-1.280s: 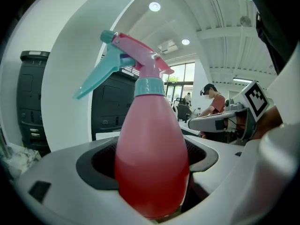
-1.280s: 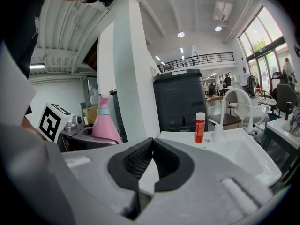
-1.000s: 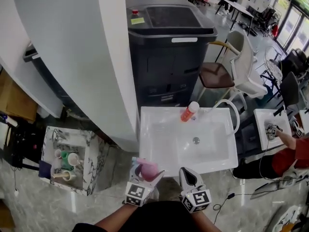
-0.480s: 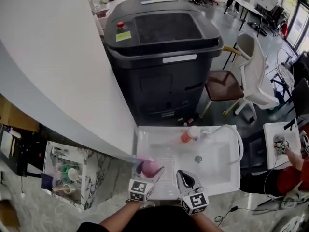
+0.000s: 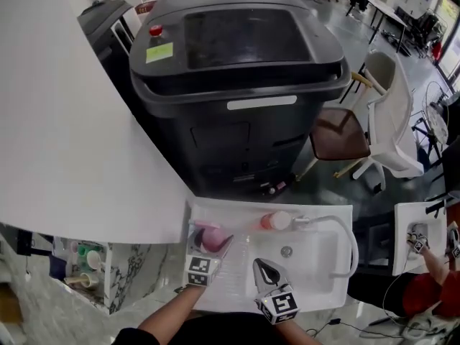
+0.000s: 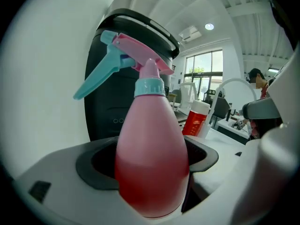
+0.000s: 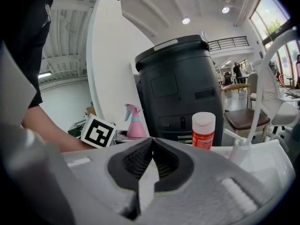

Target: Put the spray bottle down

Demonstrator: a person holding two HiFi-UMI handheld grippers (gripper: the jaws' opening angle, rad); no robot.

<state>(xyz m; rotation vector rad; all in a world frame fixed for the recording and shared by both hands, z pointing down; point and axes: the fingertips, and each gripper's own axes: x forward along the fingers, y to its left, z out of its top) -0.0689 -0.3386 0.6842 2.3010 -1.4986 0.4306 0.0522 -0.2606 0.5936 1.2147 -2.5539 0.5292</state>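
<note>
one upright pink spray bottle (image 6: 150, 158), teal trigger, in left tool (image 5: 203, 254)

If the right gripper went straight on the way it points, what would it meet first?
Likely the black machine. The shut right gripper aims between the spray bottle and the orange bottle, clear of both. It is unclear whether the sink back rim would come first.
</note>
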